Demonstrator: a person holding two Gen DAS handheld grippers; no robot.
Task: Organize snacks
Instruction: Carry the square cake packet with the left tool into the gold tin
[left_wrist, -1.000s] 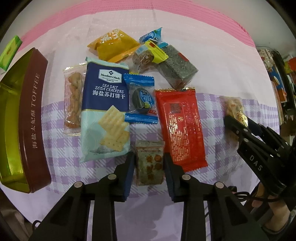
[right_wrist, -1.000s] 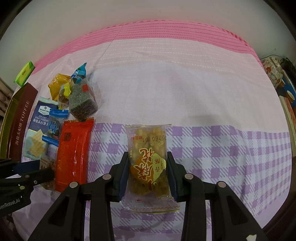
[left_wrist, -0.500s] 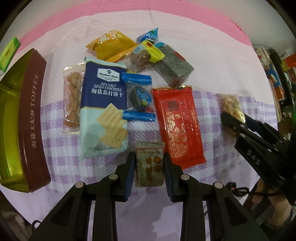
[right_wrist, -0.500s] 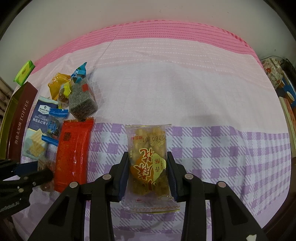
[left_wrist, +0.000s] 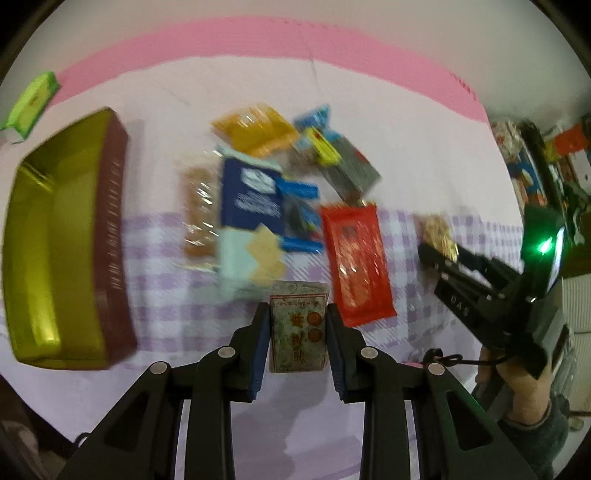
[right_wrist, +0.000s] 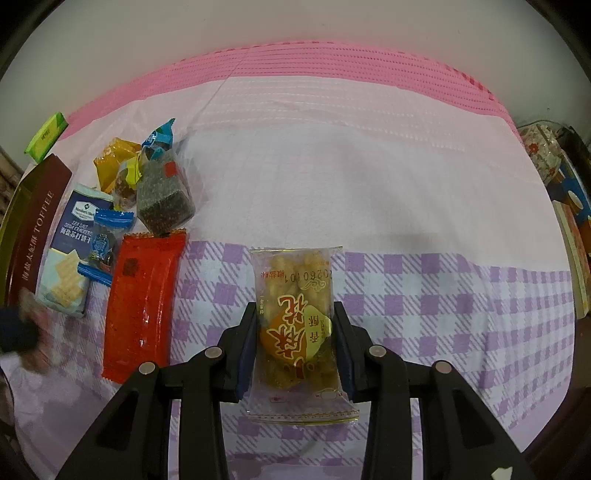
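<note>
The left claw (left_wrist: 297, 325) is clamped on a small greenish snack packet (left_wrist: 298, 326), with the red wrapper (left_wrist: 355, 264) just to its right, the blue cracker bag (left_wrist: 251, 225) ahead to its left and the gold toffee tin (left_wrist: 55, 236) far off to its left on the table (left_wrist: 388, 147). The right claw (right_wrist: 295, 343) grips a clear packet of golden fried snacks (right_wrist: 295, 321) by its sides, low over the checked cloth, the rest of the snack pile lying well to its left.
</note>
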